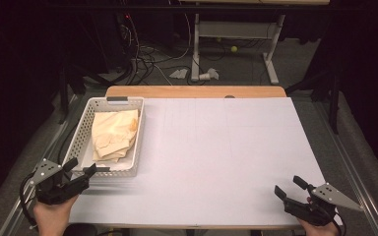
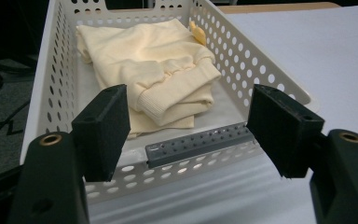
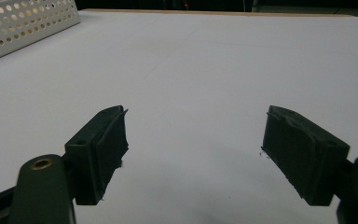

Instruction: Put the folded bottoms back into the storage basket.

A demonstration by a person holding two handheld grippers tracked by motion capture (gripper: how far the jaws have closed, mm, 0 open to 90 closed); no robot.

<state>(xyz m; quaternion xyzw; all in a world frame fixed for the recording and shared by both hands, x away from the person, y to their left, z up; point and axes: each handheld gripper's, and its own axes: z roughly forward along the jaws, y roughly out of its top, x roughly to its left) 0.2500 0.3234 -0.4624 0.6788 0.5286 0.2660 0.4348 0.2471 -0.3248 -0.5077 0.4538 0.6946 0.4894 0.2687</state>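
A white perforated basket (image 1: 132,140) stands on the left side of the table and holds a folded cream garment (image 1: 114,133). In the left gripper view the garment (image 2: 158,74) lies inside the basket (image 2: 256,65), just beyond my jaws. My left gripper (image 1: 81,170) is open at the basket's near end, nothing between its jaws. At the table's front right corner my right gripper (image 1: 289,187) hovers open over bare white surface, and in its own view the gripper (image 3: 193,149) holds nothing.
The table (image 1: 226,147) is covered by a white sheet, with a wooden edge (image 1: 197,91) at the back. Beyond it stand a desk frame (image 1: 236,34) and cables (image 1: 142,59) on the floor. A grey handle strip (image 2: 198,144) sits on the basket's near rim.
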